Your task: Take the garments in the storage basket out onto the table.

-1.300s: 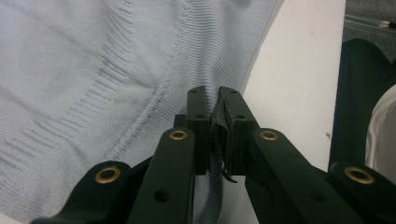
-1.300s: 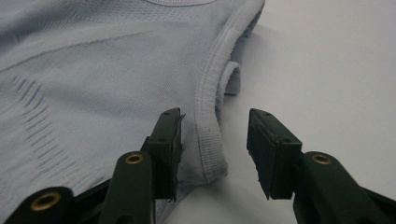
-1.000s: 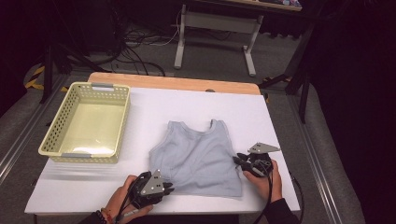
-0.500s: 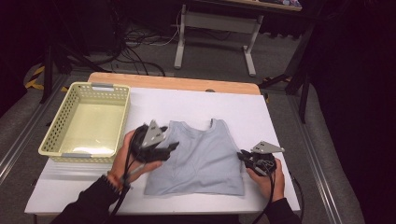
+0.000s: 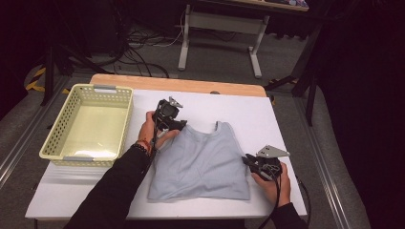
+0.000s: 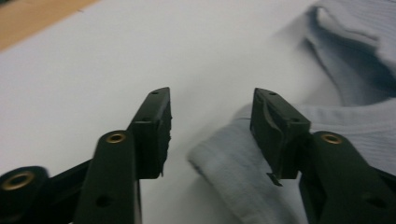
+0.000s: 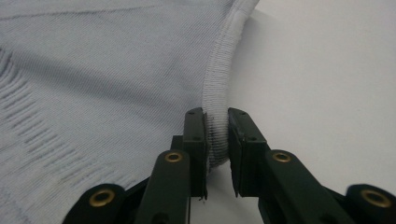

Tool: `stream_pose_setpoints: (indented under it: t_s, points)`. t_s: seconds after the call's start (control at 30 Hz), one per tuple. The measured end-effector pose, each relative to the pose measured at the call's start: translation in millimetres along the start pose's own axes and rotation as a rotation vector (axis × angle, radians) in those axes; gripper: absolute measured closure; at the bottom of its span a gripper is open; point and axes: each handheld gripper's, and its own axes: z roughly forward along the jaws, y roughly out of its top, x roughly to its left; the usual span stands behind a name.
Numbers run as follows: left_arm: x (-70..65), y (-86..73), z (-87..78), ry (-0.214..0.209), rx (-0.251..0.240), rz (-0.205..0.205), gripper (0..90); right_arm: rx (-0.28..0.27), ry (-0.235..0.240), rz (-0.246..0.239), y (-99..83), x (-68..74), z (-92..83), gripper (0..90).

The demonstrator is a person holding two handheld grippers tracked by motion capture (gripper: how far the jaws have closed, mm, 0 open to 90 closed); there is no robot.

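Observation:
A light blue sleeveless shirt (image 5: 200, 162) lies flat on the white table (image 5: 239, 105), neck toward the far side. My left gripper (image 5: 180, 125) is at its far left shoulder strap. In the left gripper view the jaws (image 6: 210, 100) stand apart and have just been closing. The strap end (image 6: 219, 158) lies between them, close to the right one, and no pad presses on it. My right gripper (image 5: 246, 160) sits at the shirt's right edge. In the right gripper view it (image 7: 215, 114) is shut on the ribbed edge band (image 7: 219, 70) of the shirt (image 7: 93, 60).
A pale yellow mesh basket (image 5: 81, 158) stands on the table's left part with nothing in it. A wooden strip (image 5: 143, 82) runs along the far edge. Bare white table surrounds the shirt at the far side and right.
My left hand has left the shirt's near left corner and travelled up its left side to the far shoulder strap, jaws now apart. The right gripper has stayed where it was.

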Motion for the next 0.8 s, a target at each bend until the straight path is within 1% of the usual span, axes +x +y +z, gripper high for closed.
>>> stream_pose_setpoints:
  t_s: [0.1, 0.17, 0.2, 0.23, 0.3, 0.33, 0.37, 0.4, 0.43, 0.47, 0.5, 0.53, 0.6, 0.63, 0.67, 0.73, 0.8]
  points:
    - [-6.8, -4.5, 6.6, -0.025, 0.04, 0.031, 57.9, 0.001, 0.005, 0.001, -0.3, -0.9, 0.5, 78.0]
    - [-11.2, -8.1, 12.5, -0.048, 0.082, 0.071, 59.3, 0.002, 0.004, 0.001, -0.3, -0.6, 0.6, 77.9]
    - [-13.3, -10.2, 15.1, -0.055, 0.109, 0.082, 59.4, 0.003, 0.001, -0.001, -0.1, -0.1, 0.7, 77.8]
    - [-14.6, -12.6, 18.3, -0.059, 0.123, 0.092, 59.6, 0.004, 0.0, -0.001, 0.0, 0.3, 0.7, 77.7]
    - [-17.0, -18.3, 24.2, -0.04, 0.154, 0.097, 58.8, 0.009, -0.004, -0.005, 0.2, 0.8, 1.0, 77.6]
    - [-17.2, -21.3, 25.8, -0.035, 0.143, 0.09, 57.9, 0.009, -0.003, -0.003, 0.2, 1.0, 1.2, 77.6]
    - [-16.3, -23.3, 25.9, -0.041, 0.125, 0.07, 57.3, 0.009, -0.003, -0.004, 0.1, 0.9, 1.5, 77.5]
    - [-15.7, -24.7, 25.2, -0.042, 0.118, 0.052, 57.4, 0.011, -0.004, -0.004, 0.0, 1.0, 2.0, 77.4]
    - [-15.5, -26.0, 25.4, -0.043, 0.107, 0.047, 57.5, 0.013, -0.003, -0.004, -0.2, 1.1, 2.4, 77.4]
    - [-15.5, -26.0, 25.4, -0.043, 0.107, 0.047, 57.6, 0.013, -0.003, -0.004, -0.2, 1.1, 2.4, 77.4]
    - [-18.0, -27.0, 25.4, -0.024, 0.102, 0.063, 57.9, 0.018, -0.004, -0.004, -0.4, 1.8, 3.3, 77.4]
    - [-18.9, -26.9, 25.2, -0.02, 0.104, 0.067, 58.7, 0.019, -0.006, -0.005, -0.3, 2.0, 3.6, 77.3]
    - [-19.8, -26.2, 24.6, -0.013, 0.11, 0.073, 63.4, 0.02, -0.009, -0.008, -0.1, 2.4, 3.9, 77.4]
    - [-19.6, -26.0, 23.8, 0.002, 0.111, 0.076, 68.9, 0.021, -0.009, -0.008, -0.2, 2.5, 4.1, 77.4]
    - [-17.8, -25.8, 23.9, -0.001, 0.105, 0.082, 77.8, 0.022, -0.009, -0.007, -0.2, 2.6, 4.2, 77.4]
    - [-14.7, -25.7, 22.7, -0.014, 0.099, 0.065, 78.8, 0.023, -0.009, -0.008, -0.4, 3.1, 4.4, 77.4]
    - [-12.5, -23.2, 18.0, 0.033, 0.056, 0.068, 77.3, 0.024, -0.009, -0.009, -0.3, 2.9, 4.2, 77.4]
